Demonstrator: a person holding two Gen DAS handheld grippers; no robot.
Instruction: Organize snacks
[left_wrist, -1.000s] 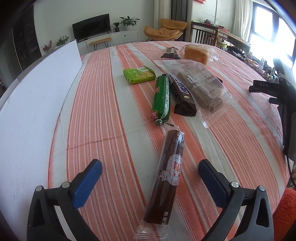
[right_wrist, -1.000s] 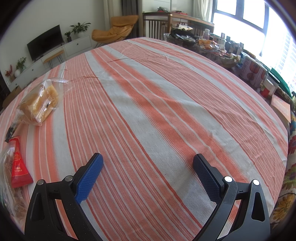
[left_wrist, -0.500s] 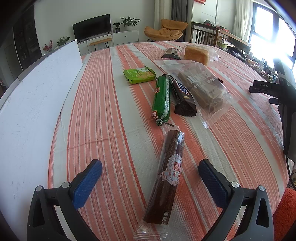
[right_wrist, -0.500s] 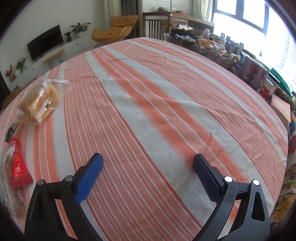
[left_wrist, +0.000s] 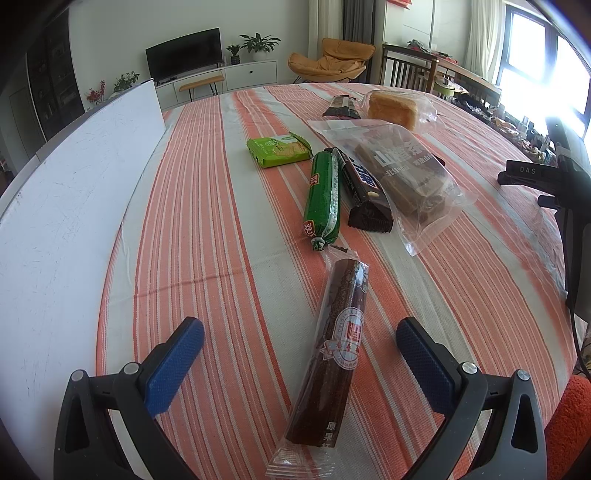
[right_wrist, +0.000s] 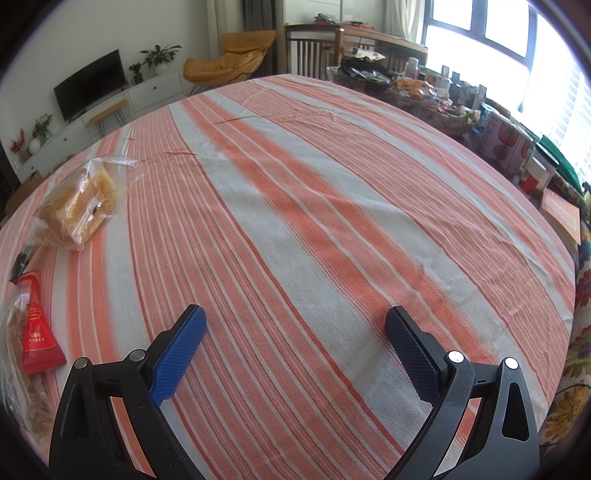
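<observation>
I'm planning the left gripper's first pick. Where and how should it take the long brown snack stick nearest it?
Grip the brown snack stick at its middle, across its narrow width, coming down from above. It lies flat between the left gripper's open fingers, and its crimped ends look flimsy.

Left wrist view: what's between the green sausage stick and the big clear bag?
In the left wrist view, a dark chocolate bar lies between the green sausage stick and the clear bag.

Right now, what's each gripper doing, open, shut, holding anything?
Left gripper: open, empty, jaws either side of the long brown snack stick.
Right gripper: open, empty, over bare tablecloth.
</observation>
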